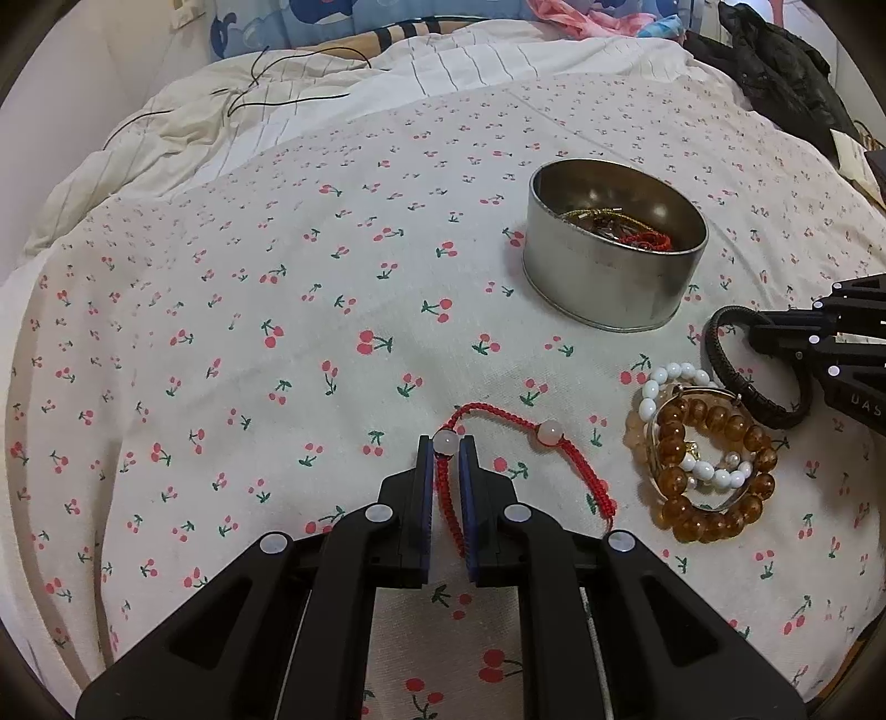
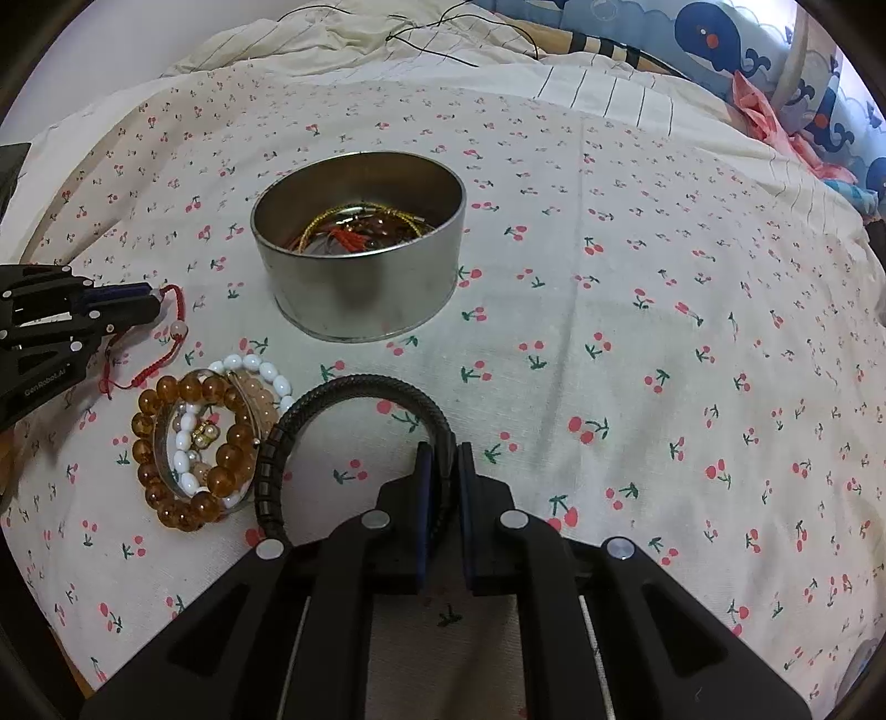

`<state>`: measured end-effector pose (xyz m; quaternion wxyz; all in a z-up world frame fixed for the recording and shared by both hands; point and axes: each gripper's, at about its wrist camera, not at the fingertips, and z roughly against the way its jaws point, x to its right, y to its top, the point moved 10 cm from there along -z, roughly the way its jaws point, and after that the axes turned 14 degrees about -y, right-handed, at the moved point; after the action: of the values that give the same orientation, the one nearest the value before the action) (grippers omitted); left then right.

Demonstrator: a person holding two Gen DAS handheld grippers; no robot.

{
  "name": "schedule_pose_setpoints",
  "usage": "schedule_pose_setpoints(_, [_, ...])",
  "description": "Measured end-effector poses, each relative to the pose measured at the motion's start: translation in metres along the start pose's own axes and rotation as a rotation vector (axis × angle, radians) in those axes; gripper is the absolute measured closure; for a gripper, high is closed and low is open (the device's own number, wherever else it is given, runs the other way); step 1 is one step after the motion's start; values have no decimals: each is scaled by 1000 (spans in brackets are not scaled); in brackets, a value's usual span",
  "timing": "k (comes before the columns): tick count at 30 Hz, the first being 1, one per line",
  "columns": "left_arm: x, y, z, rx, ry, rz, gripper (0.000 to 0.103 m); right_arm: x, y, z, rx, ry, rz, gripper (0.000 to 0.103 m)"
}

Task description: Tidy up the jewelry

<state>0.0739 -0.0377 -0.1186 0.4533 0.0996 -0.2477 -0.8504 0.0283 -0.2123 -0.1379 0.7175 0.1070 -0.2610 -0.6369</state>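
Observation:
My left gripper [image 1: 446, 450] is shut on a red cord bracelet [image 1: 576, 462] with two pale beads, lying on the cherry-print cloth; it also shows in the right wrist view [image 2: 171, 327]. My right gripper [image 2: 444, 454] is shut on a black braided bracelet [image 2: 354, 385], seen in the left wrist view too [image 1: 736, 382]. A round metal tin [image 1: 612, 277] [image 2: 360, 288] holds several bracelets. A pile of amber and white bead bracelets [image 1: 709, 465] [image 2: 205, 443] lies between the grippers.
The cherry-print cloth [image 1: 277, 310] covers a bed. Rumpled striped bedding with a black cable [image 1: 288, 99] lies behind. Dark clothing [image 1: 775, 72] sits at the far right, blue whale-print fabric [image 2: 736, 50] at the back.

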Motion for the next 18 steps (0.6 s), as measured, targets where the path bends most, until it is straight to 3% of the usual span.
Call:
schedule_pose_setpoints(8, [-4,-2,-5,-18,30,-6,94,-1,-2,-2,0,0,9,89])
schedule_pose_setpoints(10, [-2,-6,-10,-39,27,-10,90,-1,-3,-2,0,-3,10,89])
schedule_pose_setpoints(12, [-5,-6,-10,-37,72,-24,77,-1,-4,-2,0,-7,16,89])
schedule_pose_setpoints(14, [-5,-5,-9,-34,73,-33,77,-1,-3,-1,4,-3,15,90])
schedule_pose_setpoints(17, [0,-2,-4,-15,38,-37,100,-1,-3,2,12,0,11,93])
schedule_pose_setpoints(18, [2,0,0,5,45,-52,103,-1,-3,4,17,1,8,93])
